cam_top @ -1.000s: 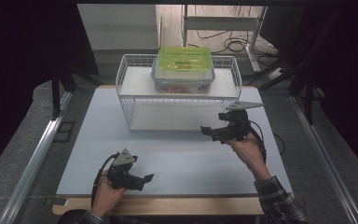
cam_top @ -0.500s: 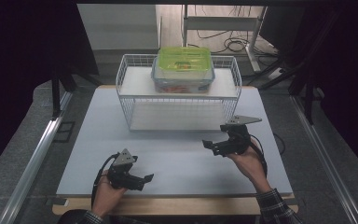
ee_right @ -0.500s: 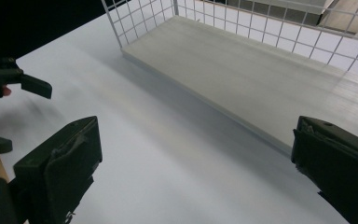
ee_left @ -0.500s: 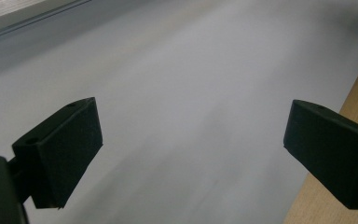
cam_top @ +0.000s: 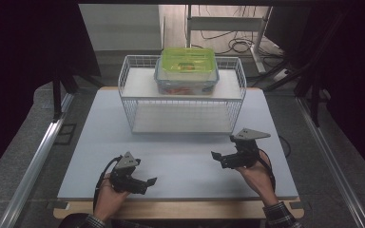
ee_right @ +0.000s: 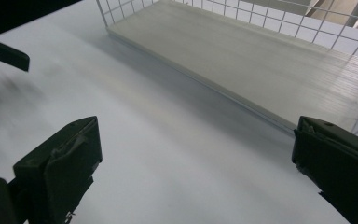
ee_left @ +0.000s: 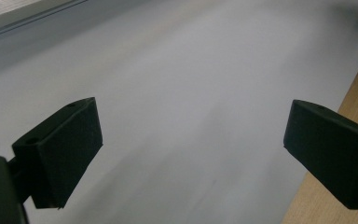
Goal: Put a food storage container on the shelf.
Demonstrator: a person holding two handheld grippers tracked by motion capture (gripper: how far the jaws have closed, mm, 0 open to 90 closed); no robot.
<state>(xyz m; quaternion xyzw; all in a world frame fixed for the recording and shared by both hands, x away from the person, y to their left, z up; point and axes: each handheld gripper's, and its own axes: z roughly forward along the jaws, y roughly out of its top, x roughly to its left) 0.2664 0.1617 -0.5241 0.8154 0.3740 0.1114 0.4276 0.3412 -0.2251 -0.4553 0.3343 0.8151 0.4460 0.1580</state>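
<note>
A white wire rack (cam_top: 128, 78) with two shelves stands at the back of the table. On its upper shelf sits a clear box with a green lid (cam_top: 187, 66). My left gripper (cam_top: 145, 183) is held low near the table's front edge at the left, open, with nothing between its jaws (ee_left: 191, 149). At the front right, my right gripper (cam_top: 217, 158) points left, in front of the rack and apart from it. It is open and empty (ee_right: 196, 163), and the rack's lower shelf (ee_right: 242, 56) lies ahead of it.
The white tabletop (cam_top: 180, 152) has a wooden front edge (ee_left: 340, 107). A metal rail (cam_top: 38, 156) runs along the floor at the left. Dark curtains hang on both sides, and cables lie on the floor behind the table.
My right gripper has moved back from beside the rack toward the table's front, and lower. The left gripper has stayed where it was.
</note>
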